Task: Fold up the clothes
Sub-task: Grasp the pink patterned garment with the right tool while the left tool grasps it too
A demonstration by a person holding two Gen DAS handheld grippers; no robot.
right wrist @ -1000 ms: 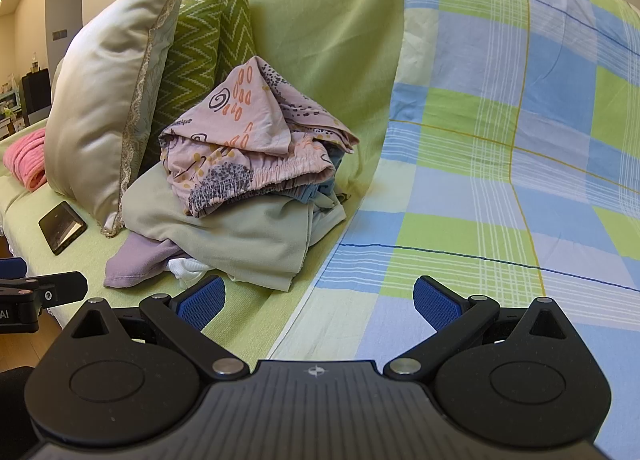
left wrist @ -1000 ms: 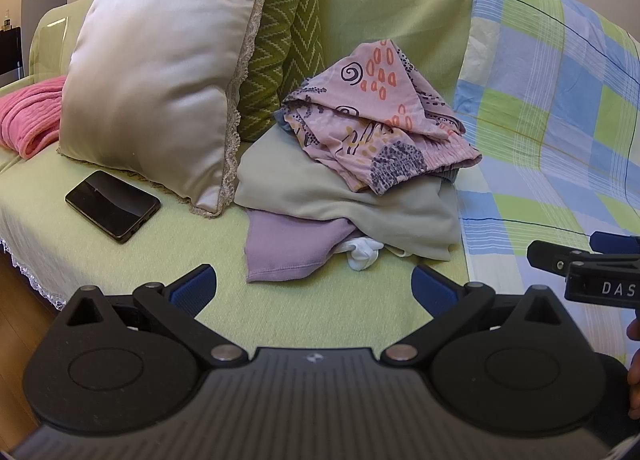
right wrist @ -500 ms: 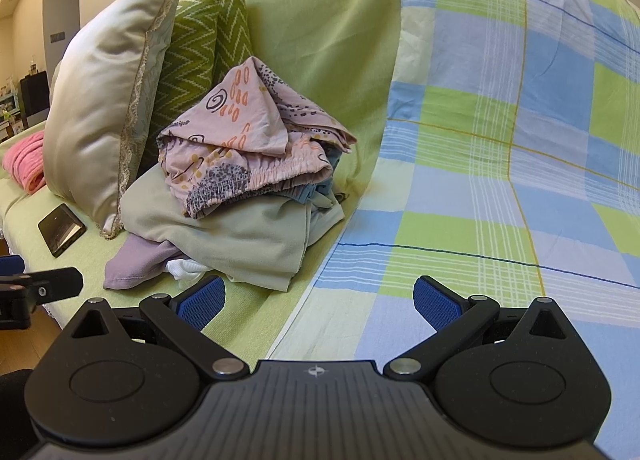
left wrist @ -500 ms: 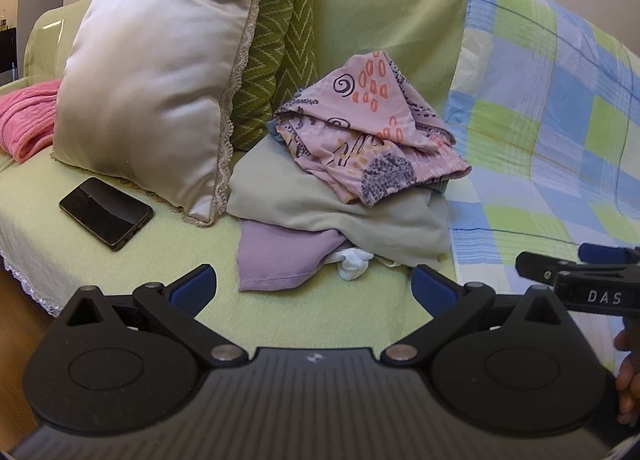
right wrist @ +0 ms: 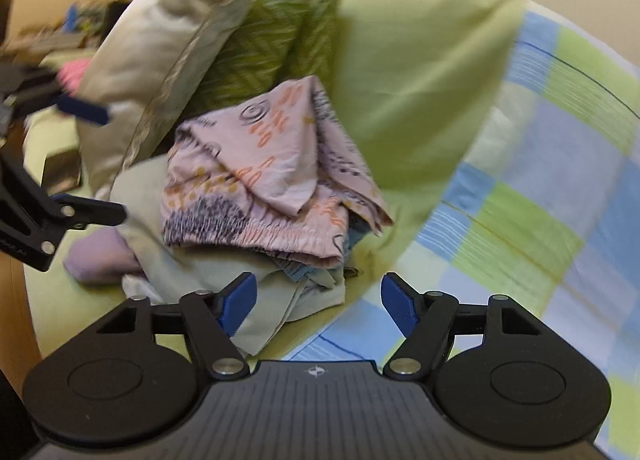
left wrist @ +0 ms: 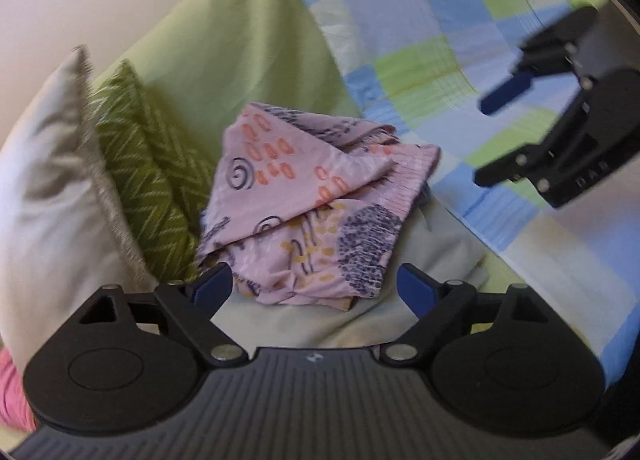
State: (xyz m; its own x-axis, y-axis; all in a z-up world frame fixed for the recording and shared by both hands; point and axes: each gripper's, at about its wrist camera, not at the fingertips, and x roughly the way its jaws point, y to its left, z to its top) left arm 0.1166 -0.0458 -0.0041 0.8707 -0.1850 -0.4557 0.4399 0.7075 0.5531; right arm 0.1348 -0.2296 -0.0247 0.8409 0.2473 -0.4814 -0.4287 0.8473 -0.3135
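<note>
Left black two-finger gripper with blue fingertip pads point(left wrist: 316, 290): I see it from its own camera with the jaws spread wide, nothing between the pads, both linkage arms splayed outward. From the right wrist view it enters at the left edge point(right wrist: 94, 163), tilted, one blue pad above the other, blurred.

Right black two-finger gripper with blue fingertip pads point(right wrist: 319, 300): I see its jaws parted, holding nothing. In the left wrist view it sits at the upper right point(left wrist: 490, 139), angled, fingers pointing left, jaws apart, blurred.
</note>
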